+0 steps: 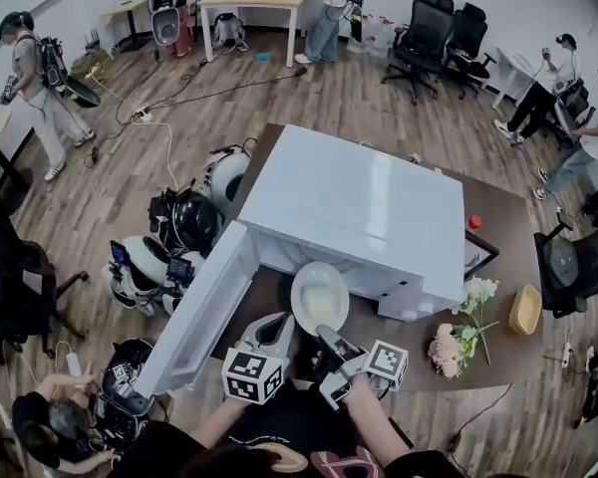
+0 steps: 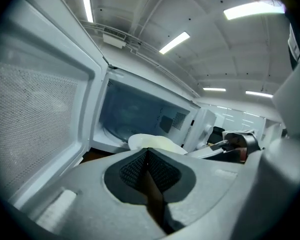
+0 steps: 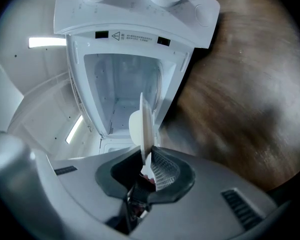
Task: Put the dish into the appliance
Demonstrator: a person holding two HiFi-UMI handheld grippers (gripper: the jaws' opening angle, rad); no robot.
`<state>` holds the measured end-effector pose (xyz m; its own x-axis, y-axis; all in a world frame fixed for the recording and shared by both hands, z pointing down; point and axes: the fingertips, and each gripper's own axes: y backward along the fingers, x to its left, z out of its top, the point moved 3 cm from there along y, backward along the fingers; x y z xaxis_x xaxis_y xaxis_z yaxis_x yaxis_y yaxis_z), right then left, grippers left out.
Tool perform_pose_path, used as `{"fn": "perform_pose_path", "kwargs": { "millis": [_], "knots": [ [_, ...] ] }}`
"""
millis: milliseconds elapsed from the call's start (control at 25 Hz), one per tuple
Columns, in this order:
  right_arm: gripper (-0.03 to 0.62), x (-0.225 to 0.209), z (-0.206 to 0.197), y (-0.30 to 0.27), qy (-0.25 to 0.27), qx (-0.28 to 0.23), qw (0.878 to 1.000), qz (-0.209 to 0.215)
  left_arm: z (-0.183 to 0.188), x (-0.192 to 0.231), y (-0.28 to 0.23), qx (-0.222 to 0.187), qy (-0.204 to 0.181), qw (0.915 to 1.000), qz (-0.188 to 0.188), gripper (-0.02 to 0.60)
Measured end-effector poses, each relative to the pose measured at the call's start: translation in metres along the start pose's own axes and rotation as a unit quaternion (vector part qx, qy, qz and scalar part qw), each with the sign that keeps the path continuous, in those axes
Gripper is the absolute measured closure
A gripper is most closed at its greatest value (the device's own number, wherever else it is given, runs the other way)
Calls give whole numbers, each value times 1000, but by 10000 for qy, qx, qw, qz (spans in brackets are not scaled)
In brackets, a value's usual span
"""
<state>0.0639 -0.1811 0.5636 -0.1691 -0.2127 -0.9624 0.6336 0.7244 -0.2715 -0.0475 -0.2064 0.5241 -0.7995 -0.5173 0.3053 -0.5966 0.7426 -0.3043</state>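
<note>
The dish (image 1: 319, 297), a pale cream plate, hangs at the mouth of the white microwave (image 1: 349, 202), whose door (image 1: 194, 312) swings wide to the left. My right gripper (image 1: 329, 339) is shut on the dish's near rim. In the right gripper view the dish (image 3: 146, 126) stands edge-on between the pads of the right gripper (image 3: 146, 161), with the empty cavity (image 3: 120, 84) just behind it. My left gripper (image 1: 276, 327) sits beside the dish's lower left. Its jaws (image 2: 147, 156) are shut on nothing, and the dish (image 2: 152, 142) shows just beyond them.
The microwave stands on a brown table (image 1: 498, 257) with a bunch of flowers (image 1: 458, 337), a yellow bowl (image 1: 525, 310) and a small red object (image 1: 473, 221) to its right. Equipment lies on the floor at left (image 1: 174, 237). People and office chairs stand around the room.
</note>
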Motion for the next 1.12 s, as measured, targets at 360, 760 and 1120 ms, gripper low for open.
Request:
{"fn": "perform_pose_path", "kwargs": {
  "millis": [360,760,1120],
  "knots": [
    [536,5,22,-28,-255,-388,9989,52,-2,2,-12,185,-163,9987,-451,572],
    [534,5,47,-51,-409,-680,9968,62,11,20,-11,26,-55,9996,-278,572],
    [536,5,67,-70,-499,-856,9950,-101,5,28,-17,186,51,9997,-177,572]
  ]
}}
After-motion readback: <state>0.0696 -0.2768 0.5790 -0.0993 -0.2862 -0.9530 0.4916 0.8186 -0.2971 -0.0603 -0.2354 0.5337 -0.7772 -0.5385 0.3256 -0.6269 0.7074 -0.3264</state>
